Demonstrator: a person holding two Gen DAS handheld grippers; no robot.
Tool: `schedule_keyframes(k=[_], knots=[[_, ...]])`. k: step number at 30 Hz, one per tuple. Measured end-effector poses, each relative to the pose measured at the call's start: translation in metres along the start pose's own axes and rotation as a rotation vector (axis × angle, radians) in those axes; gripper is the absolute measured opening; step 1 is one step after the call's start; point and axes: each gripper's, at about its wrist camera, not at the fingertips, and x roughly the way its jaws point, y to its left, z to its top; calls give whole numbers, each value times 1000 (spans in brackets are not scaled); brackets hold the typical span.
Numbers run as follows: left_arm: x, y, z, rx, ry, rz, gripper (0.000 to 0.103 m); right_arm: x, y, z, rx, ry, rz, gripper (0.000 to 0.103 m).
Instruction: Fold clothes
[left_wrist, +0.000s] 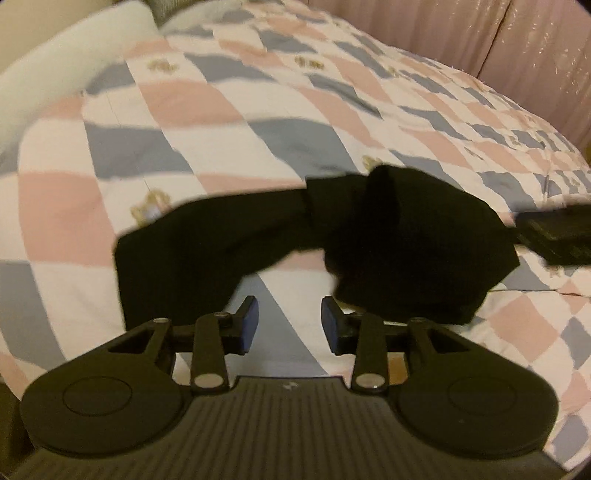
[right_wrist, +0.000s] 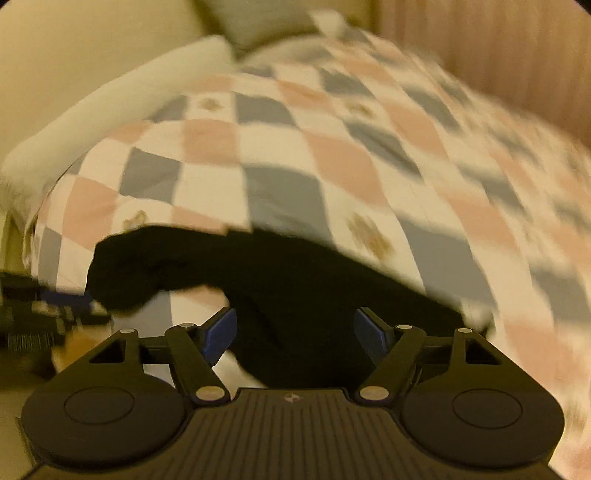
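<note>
I hold my left gripper and right gripper spread wide and empty over the black garment, bunched on the checked quilt, ready to pinch its edges.

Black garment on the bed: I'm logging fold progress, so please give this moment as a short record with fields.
surface: checked quilt in pink, grey-blue and white
garment: black garment, bunched and uneven, not folded flat
left gripper: open, holding nothing, bare quilt between its fingers
right gripper: open, black cloth lying between its fingers, not clamped
other: white pillow at the far edge
image quality: right wrist view blurred
</note>
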Motion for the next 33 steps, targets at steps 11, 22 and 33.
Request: schedule_keyframes(k=[11, 22, 33], knots=[[22, 12, -14, -155, 24, -78, 33, 101, 17, 41, -270, 254, -70, 38], [74, -8, -37, -679, 142, -376, 42, -4, -118, -29, 429, 213, 41, 31], [117, -35, -93, -1230, 82, -471, 69, -10, -164, -85, 390, 268, 50, 27]])
